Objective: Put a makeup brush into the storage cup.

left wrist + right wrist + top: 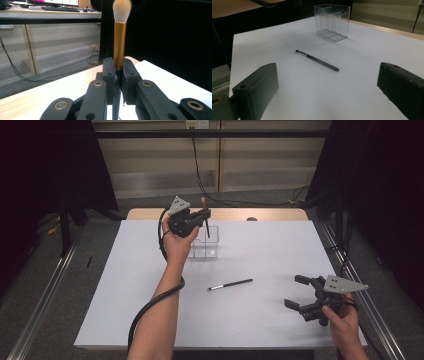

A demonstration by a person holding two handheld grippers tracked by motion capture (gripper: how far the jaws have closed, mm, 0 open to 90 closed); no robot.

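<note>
My left gripper (202, 215) is raised over the far part of the table, shut on a makeup brush (203, 201). In the left gripper view the jaws (119, 72) clamp the brush's gold ferrule (119, 42), and its pale bristles (121, 8) point up. The brush's dark handle (207, 229) hangs down at the clear organizer (209, 245); I cannot tell whether it is inside a compartment. A slim black brush (230, 284) lies flat mid-table. My right gripper (296, 292) rests low at the near right, open and holding nothing. Its view shows the slim brush (317, 60) and the organizer (333, 22) ahead.
A white sheet (125, 295) covers the table, with a strip of bare wood (280, 214) along the far edge. Black curtains stand at both sides, and cables (235, 200) run on the floor beyond. The left gripper's cable (145, 312) trails along the forearm.
</note>
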